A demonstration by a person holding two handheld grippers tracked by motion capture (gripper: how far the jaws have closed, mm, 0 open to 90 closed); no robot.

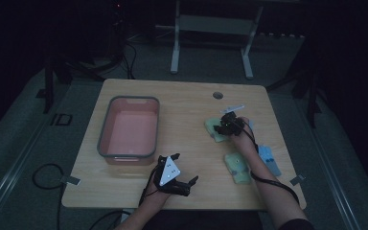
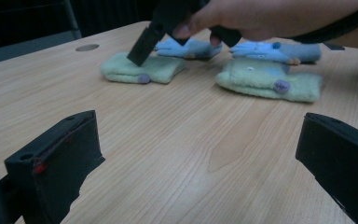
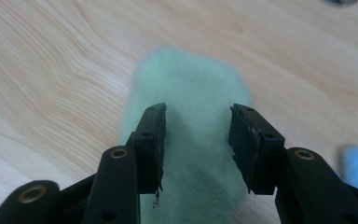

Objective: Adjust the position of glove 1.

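A pale green fuzzy sock [image 3: 191, 84] lies flat on the wooden table [image 1: 182, 115], right of centre. My right gripper [image 3: 196, 135] points down over it with its jaws apart, one on each side of the sock's middle and not pressing on it. From above, the right gripper [image 1: 226, 125] covers part of that sock [image 1: 213, 132]. One of its fingers [image 2: 142, 44] stands on the sock [image 2: 142, 69]. My left gripper [image 1: 186, 168] is near the table's front edge, open wide with nothing between its jaws [image 2: 196, 154].
A pink tub with a grey rim [image 1: 104, 125] stands at the left. A second green sock [image 1: 238, 167] lies nearer the front, a blue sock [image 1: 270, 160] beside it at the right edge. Another blue one [image 2: 189, 47] lies behind the first sock.
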